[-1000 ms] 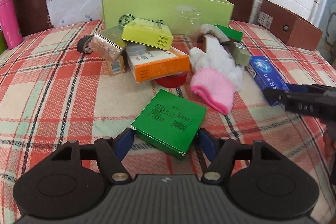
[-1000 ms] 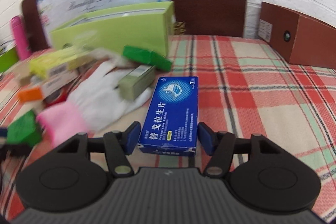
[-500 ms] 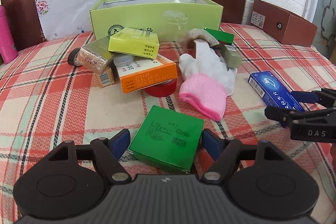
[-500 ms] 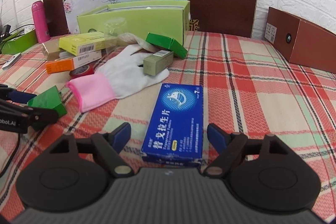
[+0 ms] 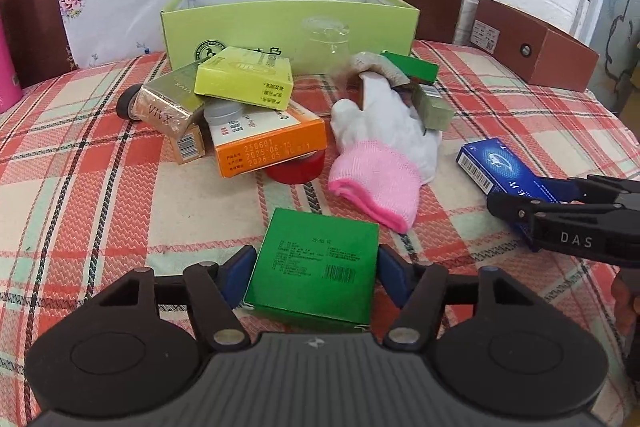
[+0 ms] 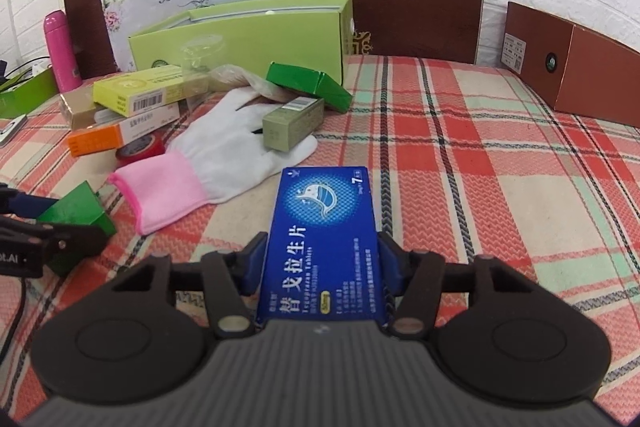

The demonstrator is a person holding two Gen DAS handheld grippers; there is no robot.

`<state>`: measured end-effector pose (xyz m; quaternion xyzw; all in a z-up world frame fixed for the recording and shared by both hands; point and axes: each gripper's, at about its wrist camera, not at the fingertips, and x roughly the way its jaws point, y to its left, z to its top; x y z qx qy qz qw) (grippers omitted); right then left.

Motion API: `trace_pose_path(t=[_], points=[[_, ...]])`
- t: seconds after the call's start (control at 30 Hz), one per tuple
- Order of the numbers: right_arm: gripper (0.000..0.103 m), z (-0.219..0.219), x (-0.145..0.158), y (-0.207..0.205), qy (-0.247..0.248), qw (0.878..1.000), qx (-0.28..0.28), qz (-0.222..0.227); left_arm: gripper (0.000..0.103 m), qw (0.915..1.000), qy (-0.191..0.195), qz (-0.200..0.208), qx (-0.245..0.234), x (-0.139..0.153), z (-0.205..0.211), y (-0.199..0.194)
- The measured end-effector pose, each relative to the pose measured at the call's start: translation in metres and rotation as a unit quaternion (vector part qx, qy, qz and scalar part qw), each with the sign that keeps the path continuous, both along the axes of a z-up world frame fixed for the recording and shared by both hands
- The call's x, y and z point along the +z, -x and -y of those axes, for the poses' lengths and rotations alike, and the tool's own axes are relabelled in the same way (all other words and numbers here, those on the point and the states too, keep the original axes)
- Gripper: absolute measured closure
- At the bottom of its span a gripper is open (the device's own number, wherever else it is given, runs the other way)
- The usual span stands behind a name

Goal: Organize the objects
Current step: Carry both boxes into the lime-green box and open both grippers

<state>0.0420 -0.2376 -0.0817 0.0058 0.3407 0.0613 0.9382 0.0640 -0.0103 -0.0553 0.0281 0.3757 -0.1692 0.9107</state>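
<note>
Left wrist view first: the left claw point(image 5: 316, 267) has its blue pads squeezed against both sides of a flat square green cardboard box point(image 5: 316, 265), gripped across its width, probably so it stays level for carrying. Over on the right wrist view, the right claw point(image 6: 322, 269) is clamped the same way on a long blue tablet carton point(image 6: 324, 239), held lengthwise and pointing away.

Using the open lime-green cardboard storage box point(image 5: 288, 23) as the landmark: both held boxes sit well in front of it, green one front-centre, blue one front-right. Between them and it lie a white glove with a pink cuff point(image 5: 380, 151) and a pile of yellow and orange cartons point(image 5: 256, 115) on the plaid-covered desk point(image 5: 80, 187). My guess is both are headed into that lime-green box.
</note>
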Motion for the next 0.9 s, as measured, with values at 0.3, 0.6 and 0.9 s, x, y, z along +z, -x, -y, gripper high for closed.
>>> trace_pose_path(t=[0.3,0.6,0.9], points=[[0.047,0.002,0.047,0.013,-0.039,0.998,0.027,0.049,0.037,0.9972,0.041,0.05,-0.037,0.045,0.001,0.008],[0.047,-0.007,0.085,-0.015,-0.048,0.991,0.05,0.112,0.037,0.9884,0.077,0.128,-0.027,0.101,-0.004,-0.012],[0.047,-0.016,0.102,-0.065,-0.04,0.987,0.044,0.15,0.037,0.9842,0.118,0.132,0.009,0.124,-0.004,-0.061]])
